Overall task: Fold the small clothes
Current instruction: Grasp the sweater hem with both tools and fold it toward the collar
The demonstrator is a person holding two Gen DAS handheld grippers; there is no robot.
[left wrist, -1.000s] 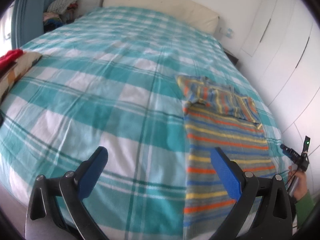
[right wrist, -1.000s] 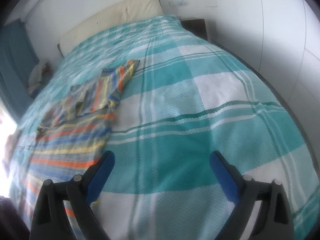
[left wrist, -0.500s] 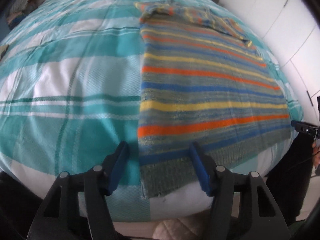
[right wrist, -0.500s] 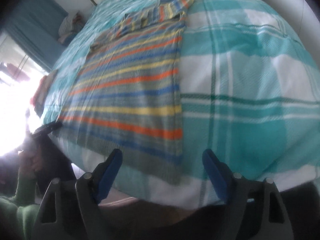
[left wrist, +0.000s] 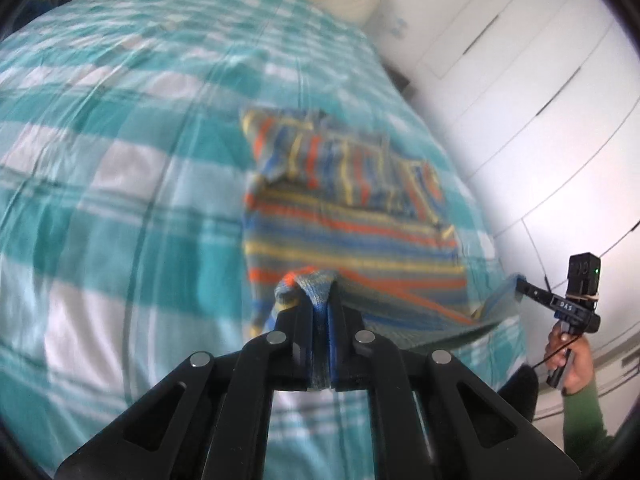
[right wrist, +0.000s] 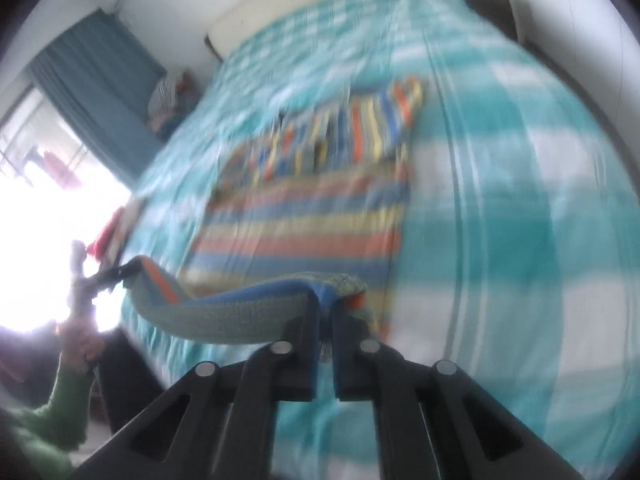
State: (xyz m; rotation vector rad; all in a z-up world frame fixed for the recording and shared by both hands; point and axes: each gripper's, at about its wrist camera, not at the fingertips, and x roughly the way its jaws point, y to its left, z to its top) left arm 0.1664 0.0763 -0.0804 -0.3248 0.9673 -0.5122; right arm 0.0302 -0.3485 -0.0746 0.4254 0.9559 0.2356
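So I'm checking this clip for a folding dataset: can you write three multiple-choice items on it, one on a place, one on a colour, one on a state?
1. Where does the striped sweater lie?
A. on a checked bedspread
B. on a wooden floor
C. in a drawer

2. Which colours make up the bedspread?
A. red and black
B. teal and white
C. plain grey

3. How do the left gripper and right gripper stand?
A. both open above the hem
B. one open, one shut
C. both shut on the hem

Key: 1 A, the sweater is spread over the bedspread in both views. 2 B, the wide checks are teal and white. 3 C, each wrist view shows knit fabric pinched between the closed blue pads, with the near hem lifted between the two grippers; the jaws have just been closing.
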